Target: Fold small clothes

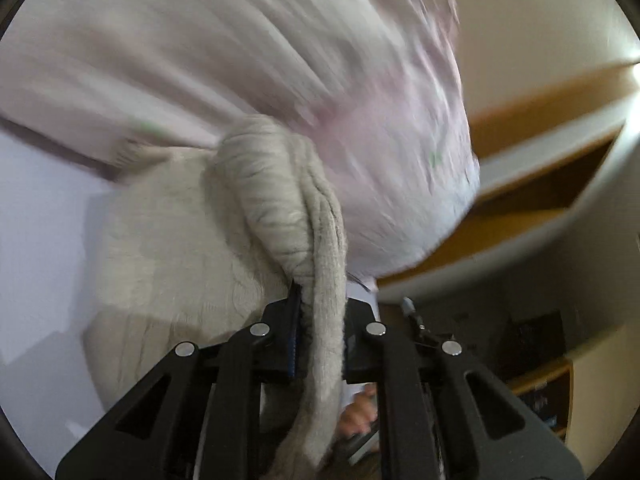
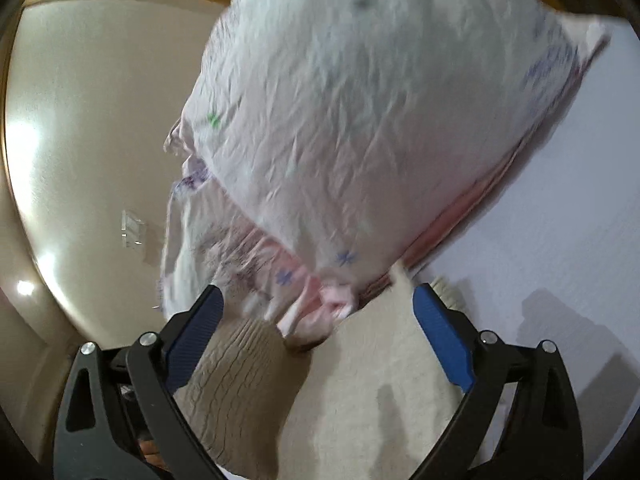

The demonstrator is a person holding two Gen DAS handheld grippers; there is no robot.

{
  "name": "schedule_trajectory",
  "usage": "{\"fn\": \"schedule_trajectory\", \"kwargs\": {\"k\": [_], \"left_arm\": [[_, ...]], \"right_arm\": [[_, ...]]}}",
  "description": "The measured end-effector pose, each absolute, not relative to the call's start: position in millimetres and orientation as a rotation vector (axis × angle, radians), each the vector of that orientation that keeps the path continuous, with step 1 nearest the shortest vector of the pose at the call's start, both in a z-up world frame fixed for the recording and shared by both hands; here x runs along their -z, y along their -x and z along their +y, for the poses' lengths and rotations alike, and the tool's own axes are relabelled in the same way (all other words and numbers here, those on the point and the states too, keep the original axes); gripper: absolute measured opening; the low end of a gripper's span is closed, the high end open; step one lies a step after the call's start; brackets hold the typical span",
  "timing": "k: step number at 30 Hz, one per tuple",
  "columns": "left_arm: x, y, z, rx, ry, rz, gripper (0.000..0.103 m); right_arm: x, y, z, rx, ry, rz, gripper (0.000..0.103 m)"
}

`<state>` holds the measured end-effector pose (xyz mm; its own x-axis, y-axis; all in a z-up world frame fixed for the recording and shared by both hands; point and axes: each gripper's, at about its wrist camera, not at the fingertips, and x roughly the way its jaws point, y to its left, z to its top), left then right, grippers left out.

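My left gripper (image 1: 320,320) is shut on a bunched fold of a beige knit garment (image 1: 276,200), which hangs and spreads over the white table (image 1: 36,240) to the left. A pale pink printed cloth (image 1: 320,60), blurred, lies over and beyond it. In the right wrist view my right gripper (image 2: 316,312) is open, its blue-padded fingers (image 2: 440,340) spread around the beige knit garment (image 2: 360,380) without closing on it. The pink printed cloth (image 2: 360,120) with small blue and green marks fills the view just ahead of the fingers.
The white table surface (image 2: 560,200) lies to the right in the right wrist view. A cream wall (image 2: 80,140) with a switch plate is at left. A wooden shelf unit (image 1: 540,184) stands to the right in the left wrist view.
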<state>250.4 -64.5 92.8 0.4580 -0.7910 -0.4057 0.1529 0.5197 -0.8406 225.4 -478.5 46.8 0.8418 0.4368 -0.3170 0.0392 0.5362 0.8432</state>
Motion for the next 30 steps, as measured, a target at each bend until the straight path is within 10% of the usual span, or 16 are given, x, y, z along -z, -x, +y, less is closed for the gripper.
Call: {"fn": "schedule_trajectory", "kwargs": {"k": [7,10,13,25,30], "left_arm": [[-21,-297,-204,0.907,1.002,1.200,0.016],[-37,-290,-180,1.051,1.110,1.074,0.022],[-62,-273,-126,0.873,0.945,0.949,0.055],[-13,-254,-77,0.503,0.594,1.079,0.071],[7,-267,-110,0.477,0.531,1.086,0.077]], "right_arm": [[-39,-227,-507,-0.141,-0.946,0.601,0.096],[-30,-235,-510,-0.171,-0.956,0.679,0.099],[-18,-248,-506,-0.234,-0.983,0.809,0.100],[10,-269,-474,-0.237,-0.845,1.048,0.099],[12,-272,-457,-0.252,-0.790,1.056,0.052]]}}
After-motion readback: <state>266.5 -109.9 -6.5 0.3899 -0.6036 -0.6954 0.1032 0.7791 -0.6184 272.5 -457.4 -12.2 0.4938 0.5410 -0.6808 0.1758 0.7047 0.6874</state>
